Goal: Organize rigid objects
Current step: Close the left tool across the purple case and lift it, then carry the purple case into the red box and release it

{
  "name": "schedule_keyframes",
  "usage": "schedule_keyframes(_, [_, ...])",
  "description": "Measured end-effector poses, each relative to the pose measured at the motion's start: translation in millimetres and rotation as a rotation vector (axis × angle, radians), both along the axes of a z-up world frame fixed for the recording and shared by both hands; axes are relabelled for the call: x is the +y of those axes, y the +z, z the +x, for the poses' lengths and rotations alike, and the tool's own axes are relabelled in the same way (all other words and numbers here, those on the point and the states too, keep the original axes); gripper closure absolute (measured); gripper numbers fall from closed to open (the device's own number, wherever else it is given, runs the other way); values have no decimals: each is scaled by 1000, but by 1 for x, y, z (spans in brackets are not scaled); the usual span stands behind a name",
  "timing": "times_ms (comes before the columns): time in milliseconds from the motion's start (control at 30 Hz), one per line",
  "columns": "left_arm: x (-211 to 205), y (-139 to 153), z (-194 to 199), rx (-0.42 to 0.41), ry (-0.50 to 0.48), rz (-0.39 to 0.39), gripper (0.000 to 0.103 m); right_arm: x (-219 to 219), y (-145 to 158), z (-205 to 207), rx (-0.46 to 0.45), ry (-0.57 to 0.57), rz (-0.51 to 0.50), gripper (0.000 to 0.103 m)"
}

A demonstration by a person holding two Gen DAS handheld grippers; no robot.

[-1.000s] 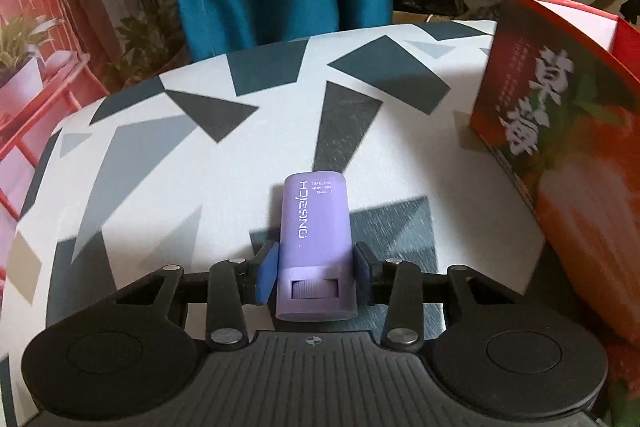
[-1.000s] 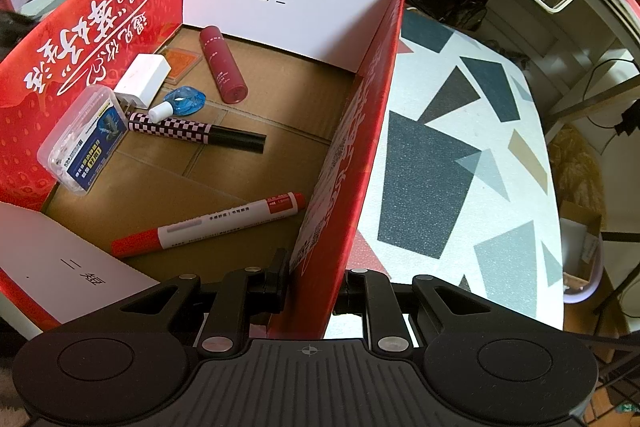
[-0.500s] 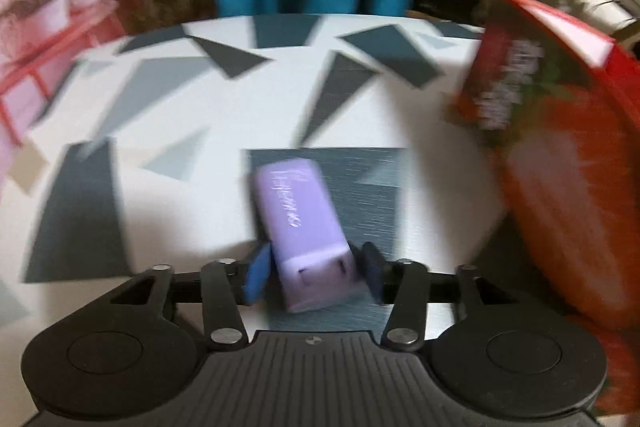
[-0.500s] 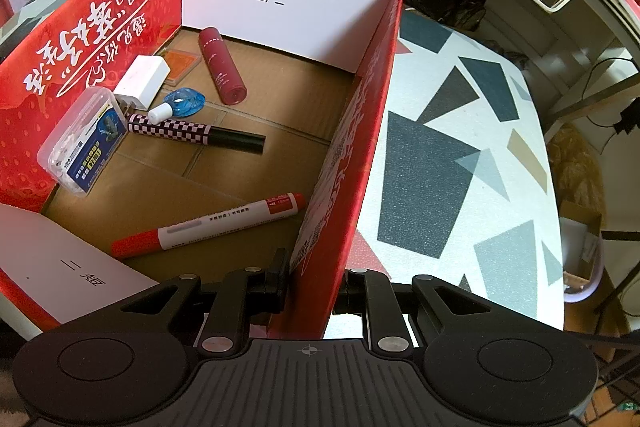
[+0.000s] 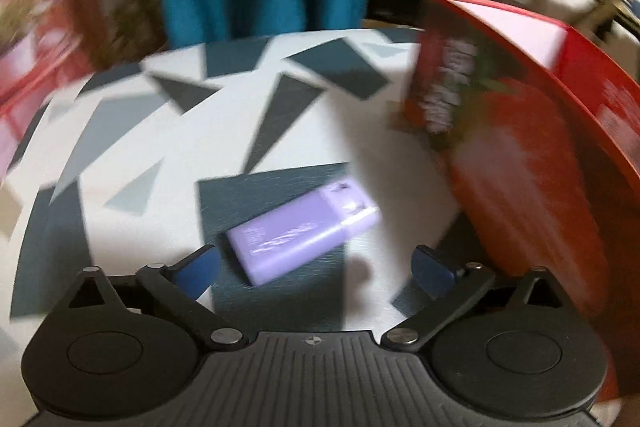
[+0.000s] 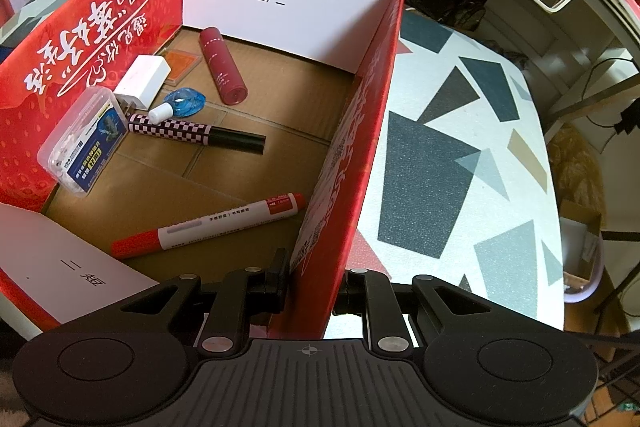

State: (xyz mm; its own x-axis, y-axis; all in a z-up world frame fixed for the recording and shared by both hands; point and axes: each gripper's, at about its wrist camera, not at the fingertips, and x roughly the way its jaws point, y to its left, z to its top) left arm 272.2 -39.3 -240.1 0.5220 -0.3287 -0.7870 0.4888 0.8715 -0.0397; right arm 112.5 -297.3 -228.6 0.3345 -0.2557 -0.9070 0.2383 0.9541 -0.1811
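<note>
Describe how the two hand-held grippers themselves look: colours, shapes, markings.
Both share a black ribbed body with two round discs, silver rivets and a small crosshair mark. The left hand-held gripper has black linkage arms ending in blue pads. The right hand-held gripper has black fingers. No cables or sleeves show.

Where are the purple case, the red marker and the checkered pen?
purple case (image 5: 296, 233): left wrist view, middle of its top face.
red marker (image 6: 216, 223): right wrist view, white label section of the barrel.
checkered pen (image 6: 176, 129): right wrist view, checkered part of the barrel.
</note>
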Motion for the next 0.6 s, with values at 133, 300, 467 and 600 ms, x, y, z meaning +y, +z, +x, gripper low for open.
schedule_keyframes(133, [13, 2, 16, 101, 127, -145, 0, 0, 0, 0, 0, 0, 0, 86])
schedule_keyframes(300, [11, 0, 29, 149, 236, -176, 0, 0, 0, 0, -1, -1, 0, 86])
schedule_keyframes(467, [3, -6, 42, 182, 334, -142, 0, 0, 0, 0, 0, 0, 0, 86])
schedule_keyframes(600, [-9, -9, 50, 205, 380, -114, 0, 0, 0, 0, 0, 0, 0, 86])
